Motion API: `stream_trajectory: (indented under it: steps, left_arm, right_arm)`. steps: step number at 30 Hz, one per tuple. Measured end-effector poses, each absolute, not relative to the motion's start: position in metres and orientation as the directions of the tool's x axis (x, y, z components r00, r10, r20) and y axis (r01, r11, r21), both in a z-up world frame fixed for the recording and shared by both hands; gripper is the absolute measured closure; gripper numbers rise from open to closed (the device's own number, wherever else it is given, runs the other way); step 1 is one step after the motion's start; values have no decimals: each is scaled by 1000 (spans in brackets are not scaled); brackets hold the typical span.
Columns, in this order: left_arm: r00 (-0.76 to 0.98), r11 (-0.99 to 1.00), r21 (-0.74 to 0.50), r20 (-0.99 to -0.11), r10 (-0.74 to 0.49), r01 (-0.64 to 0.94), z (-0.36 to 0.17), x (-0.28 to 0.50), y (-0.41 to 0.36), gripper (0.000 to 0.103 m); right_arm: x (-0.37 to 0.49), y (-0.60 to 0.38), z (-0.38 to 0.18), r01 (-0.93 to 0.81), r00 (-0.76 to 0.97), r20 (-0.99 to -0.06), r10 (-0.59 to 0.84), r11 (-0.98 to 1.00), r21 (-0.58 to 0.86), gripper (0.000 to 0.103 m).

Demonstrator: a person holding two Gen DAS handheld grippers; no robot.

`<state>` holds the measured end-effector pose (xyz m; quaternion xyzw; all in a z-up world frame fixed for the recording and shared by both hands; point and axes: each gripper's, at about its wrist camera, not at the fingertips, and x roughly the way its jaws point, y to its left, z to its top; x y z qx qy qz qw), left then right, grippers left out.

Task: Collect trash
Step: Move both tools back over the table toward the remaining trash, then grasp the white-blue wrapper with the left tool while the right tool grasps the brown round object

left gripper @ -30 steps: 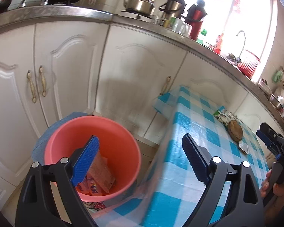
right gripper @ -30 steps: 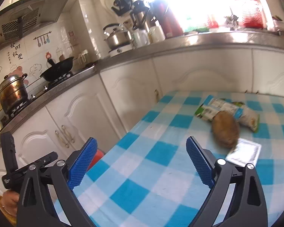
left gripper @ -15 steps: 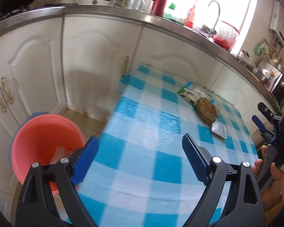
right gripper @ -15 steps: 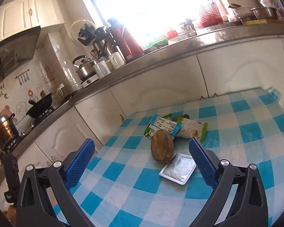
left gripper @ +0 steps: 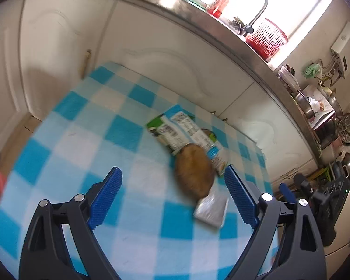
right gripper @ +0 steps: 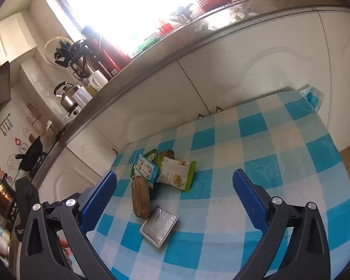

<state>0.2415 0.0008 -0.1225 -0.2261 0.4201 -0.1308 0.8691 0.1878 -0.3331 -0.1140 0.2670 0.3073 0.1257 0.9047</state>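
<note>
Both grippers spread wide above the checked tablecloth [right gripper: 256, 140].
The left gripper [left gripper: 172, 193] and right gripper [right gripper: 175, 196] hold nothing. On the cloth a brown lump [right gripper: 141, 199] touches a silver packet [right gripper: 158, 225] on its near side; green-and-white wrappers [right gripper: 175, 173] lie against its far end.

A blue-checked cloth [right gripper: 256, 163] covers the tabletop. Behind it, white cabinets [right gripper: 256, 70] carry a steel kettle [right gripper: 68, 98], red basket [left gripper: 266, 38] and curved tap [left gripper: 260, 2].
</note>
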Motion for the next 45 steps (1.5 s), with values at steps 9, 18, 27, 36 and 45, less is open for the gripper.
stream_trajectory:
  steps: [9, 18, 27, 36, 45]
  left_arm:
    - [495, 869, -495, -760, -420, -24, -158, 340, -49, 13]
    - [478, 912, -406, -813, -333, -54, -177, 377, -62, 13]
    - [505, 961, -275, -827, -246, 17, -182, 386, -76, 22]
    - [516, 966, -238, -819, -253, 97, -180, 374, -73, 38]
    - [496, 961, -243, -822, -278, 135, -178, 340, -64, 42]
  right_arm:
    - [254, -326, -131, -108, 708, -514, 485, 793, 599, 5]
    - [310, -296, -135, -208, 644, -556, 525, 820, 533, 48]
    - [362, -282, -161, -194, 538, -631, 559, 810, 553, 67]
    - [356, -266, -184, -216, 467, -658, 591, 798, 563, 81]
    - [318, -260, -186, -242, 444, -640, 627, 772, 588, 81]
